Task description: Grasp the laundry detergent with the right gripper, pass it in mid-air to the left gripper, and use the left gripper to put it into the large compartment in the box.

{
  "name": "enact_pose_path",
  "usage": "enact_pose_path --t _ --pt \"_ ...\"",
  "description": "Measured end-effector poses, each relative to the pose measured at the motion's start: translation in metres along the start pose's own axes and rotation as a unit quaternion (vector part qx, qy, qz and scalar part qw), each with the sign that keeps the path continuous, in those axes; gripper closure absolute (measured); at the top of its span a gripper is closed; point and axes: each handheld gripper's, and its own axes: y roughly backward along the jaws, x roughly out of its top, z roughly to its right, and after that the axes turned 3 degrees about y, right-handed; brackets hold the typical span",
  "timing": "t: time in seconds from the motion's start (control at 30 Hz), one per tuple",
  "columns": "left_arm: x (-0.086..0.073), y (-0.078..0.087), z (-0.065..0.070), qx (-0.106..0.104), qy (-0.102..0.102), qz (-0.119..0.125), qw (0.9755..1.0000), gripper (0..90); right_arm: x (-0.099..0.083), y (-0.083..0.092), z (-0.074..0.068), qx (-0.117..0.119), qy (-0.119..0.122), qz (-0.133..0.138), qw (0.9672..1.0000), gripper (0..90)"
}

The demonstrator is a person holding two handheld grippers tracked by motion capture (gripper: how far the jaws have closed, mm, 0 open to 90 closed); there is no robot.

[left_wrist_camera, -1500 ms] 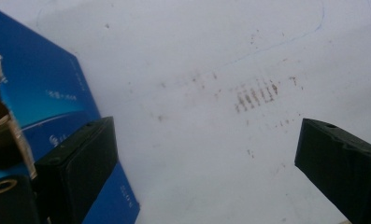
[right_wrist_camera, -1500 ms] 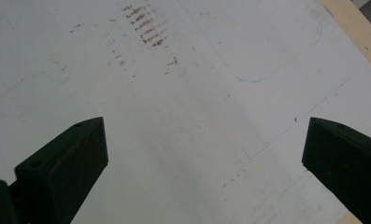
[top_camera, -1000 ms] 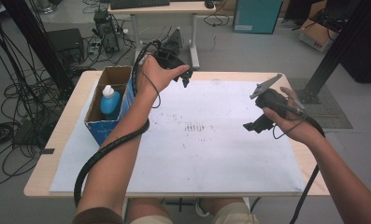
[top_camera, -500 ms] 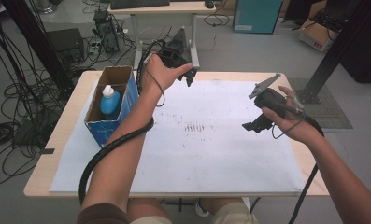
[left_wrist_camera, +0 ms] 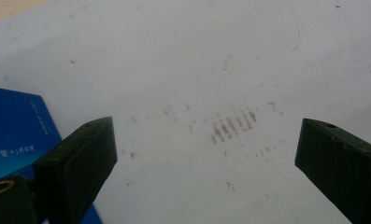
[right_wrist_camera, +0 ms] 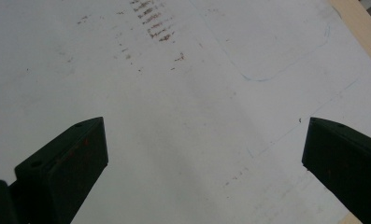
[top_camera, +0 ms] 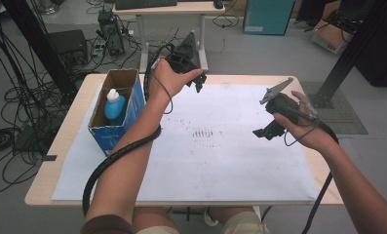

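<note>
High view: left gripper (top_camera: 197, 84) is held raised just beside the open blue-sided cardboard box (top_camera: 132, 105), probably set to reach the blue plastic bottle with white cap (top_camera: 114, 106) standing inside; the box wall stands between fingers and bottle. Right gripper (top_camera: 264, 132) hangs well apart over the white paper sheet (top_camera: 240, 161), idle

Left gripper view: fingers (left_wrist_camera: 80, 154) spread wide, empty, box corner beside the left finger

Right gripper view: fingers (right_wrist_camera: 71, 158) spread, nothing between, stained paper beyond

A wooden table (top_camera: 76, 148) carried a white paper sheet (top_camera: 230, 161) smudged with brown marks (top_camera: 202, 133). A blue cardboard box (top_camera: 114, 114) stood at its left side.
</note>
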Motion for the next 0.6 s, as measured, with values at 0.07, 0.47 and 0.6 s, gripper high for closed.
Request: enact_pose_path --t 0.07,0.47,0.6 --pt "-0.001 0.0015 -0.001 -0.001 -0.001 0.001 1.0 6.0 0.0008 0.0002 -0.001 0.0 -0.002 -0.001 1.0 0.0" --pt "-0.0066 0.0071 -0.0033 -0.001 -0.002 0.012 0.9999 5.9 0.0057 -0.0008 -0.0041 0.001 0.003 0.005 1.0 0.0" --pt "-0.0099 0.0055 -0.0018 -0.005 -0.006 0.01 0.9999 5.9 0.0064 -0.0005 -0.004 0.001 0.008 0.006 0.9999 0.0"
